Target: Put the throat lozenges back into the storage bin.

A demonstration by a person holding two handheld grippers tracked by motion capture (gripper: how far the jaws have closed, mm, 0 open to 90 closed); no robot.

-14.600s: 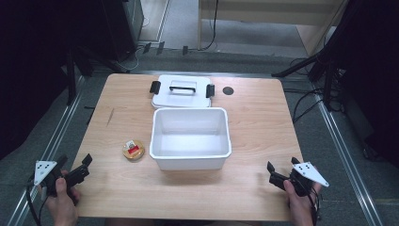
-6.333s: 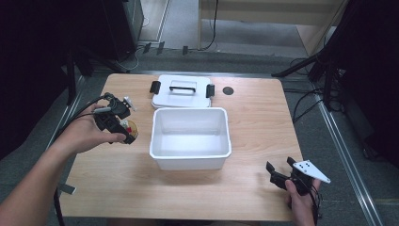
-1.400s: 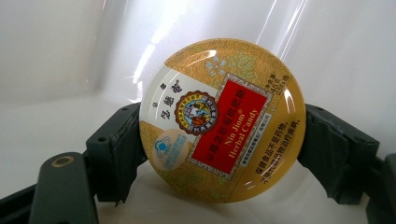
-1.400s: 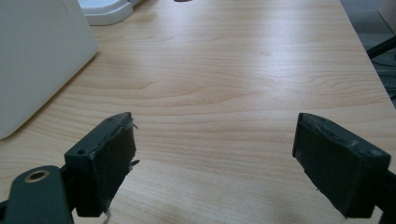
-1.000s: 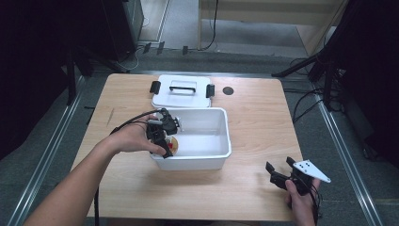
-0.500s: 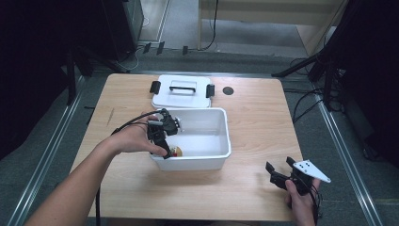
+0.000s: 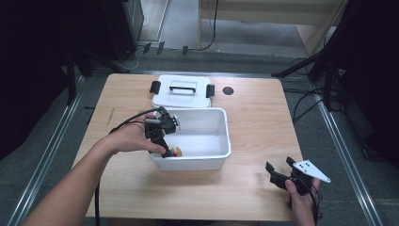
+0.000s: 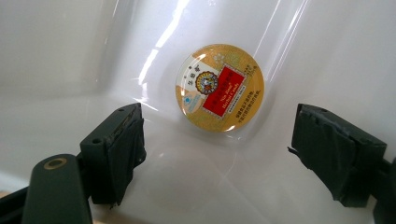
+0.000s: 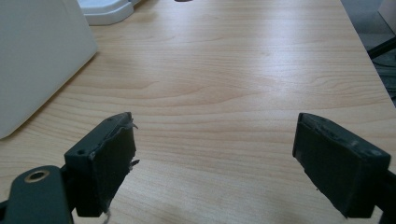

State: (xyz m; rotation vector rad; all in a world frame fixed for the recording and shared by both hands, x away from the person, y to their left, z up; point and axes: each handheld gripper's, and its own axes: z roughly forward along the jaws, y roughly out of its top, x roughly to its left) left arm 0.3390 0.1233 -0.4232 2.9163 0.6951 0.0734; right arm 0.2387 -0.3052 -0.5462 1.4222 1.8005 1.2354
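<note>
Your left tool [image 7: 165, 139] hangs over the left end of the white rectangular plastic tub [image 7: 221, 136], tipped down into it. In the left gripper view [image 8: 217, 154] its two black jaws stand apart with bare tub floor between them — they grip nothing and touch nothing. After opening, the jaws have just been easing closed a little, with nothing caught between them.

The small round tin with the gold rim and red-and-gold label [image 8: 219, 87] lies flat on the tub floor, label up, just beyond the jaw tips and a little nearer the right-hand jaw, clear of both pads. From the high view you see the tin [image 7: 176, 151] in the tub's near left corner, close against the front wall and partly behind the tool. Nothing else lies in the tub.

Just behind the tub sits its white lid with a grey handle and two black clips [image 7: 181, 90], flat on the light wooden table [image 7: 254, 108], its near edge close to the tub's back wall. A small dark round spot [image 7: 228, 90] marks the table to the lid's right.

Your right tool [image 7: 278, 173] rests low at the near right corner of the table, well apart from the tub. In the right gripper view [image 9: 215, 161] its jaws stand wide open — only wood grain lies between them, with the tub's corner [image 9: 42, 60] off to the left.
</note>
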